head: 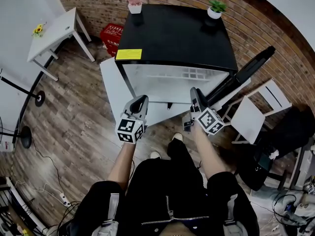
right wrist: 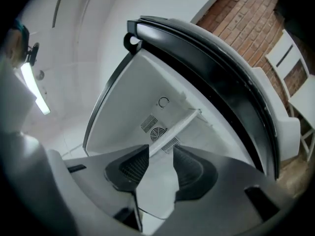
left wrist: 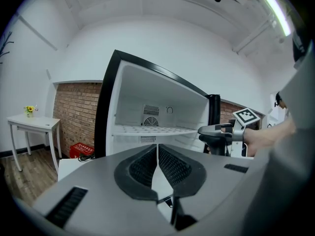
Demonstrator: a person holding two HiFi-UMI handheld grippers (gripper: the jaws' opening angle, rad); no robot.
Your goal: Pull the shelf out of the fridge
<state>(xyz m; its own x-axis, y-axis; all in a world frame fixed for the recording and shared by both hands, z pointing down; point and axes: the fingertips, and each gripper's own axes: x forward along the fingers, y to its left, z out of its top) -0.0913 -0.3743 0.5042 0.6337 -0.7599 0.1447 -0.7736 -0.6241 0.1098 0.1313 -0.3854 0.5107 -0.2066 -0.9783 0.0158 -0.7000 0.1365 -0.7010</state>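
The shelf (left wrist: 152, 129) is sitting inside the open fridge (head: 177, 33), with nothing touching it. The right gripper (right wrist: 161, 151) is holding its fingers wide apart and empty; the left gripper (left wrist: 158, 149) is squeezing its fingers together on nothing. I think the right one should be pinching the shelf's front edge, then pulling straight and slowly.

Bright, even indoor light; strong fisheye bend.
Flares white at a ceiling tube light (left wrist: 275, 9), upper right in the left gripper view; washes out the fridge (head: 173, 80) interior; bends straight lines near every edge; blackens the corners of both gripper views; softens the right gripper view slightly.
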